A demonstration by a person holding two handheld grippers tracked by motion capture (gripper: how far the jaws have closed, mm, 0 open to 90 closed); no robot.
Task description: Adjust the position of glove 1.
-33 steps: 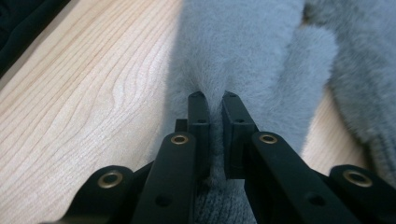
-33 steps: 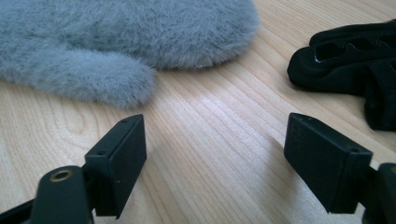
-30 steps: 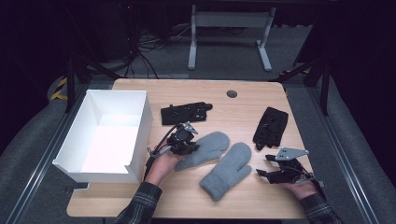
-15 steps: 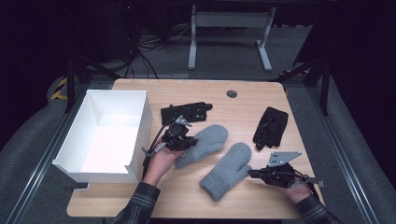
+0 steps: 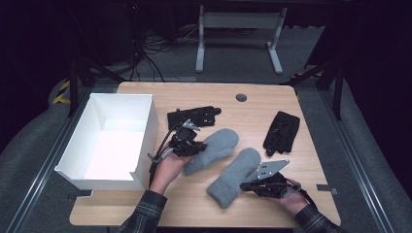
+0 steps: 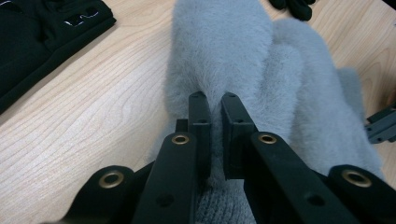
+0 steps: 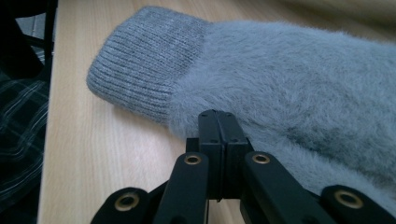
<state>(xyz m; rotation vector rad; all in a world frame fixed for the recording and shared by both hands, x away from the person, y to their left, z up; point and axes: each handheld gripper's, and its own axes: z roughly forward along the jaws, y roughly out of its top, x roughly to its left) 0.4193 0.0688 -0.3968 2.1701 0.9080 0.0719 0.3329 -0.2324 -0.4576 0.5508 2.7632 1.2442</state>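
Note:
Two fuzzy grey mittens lie side by side on the wooden table. My left gripper is shut on the upper mitten close to its cuff, with grey cloth pinched between the jaws. The lower mitten lies slantwise with its ribbed cuff toward the table's near edge. My right gripper is shut, its jaws pressed flat together. Its tips rest against the fluffy right edge of that mitten, and I see no cloth between them.
A white open box stands at the left, right beside my left hand. One black glove lies behind the mittens and another lies at the right. A dark round grommet sits near the far edge.
My right gripper has slid left across the table, up against the lower mitten, and its jaws have come together. The left gripper has kept its hold and barely moved.

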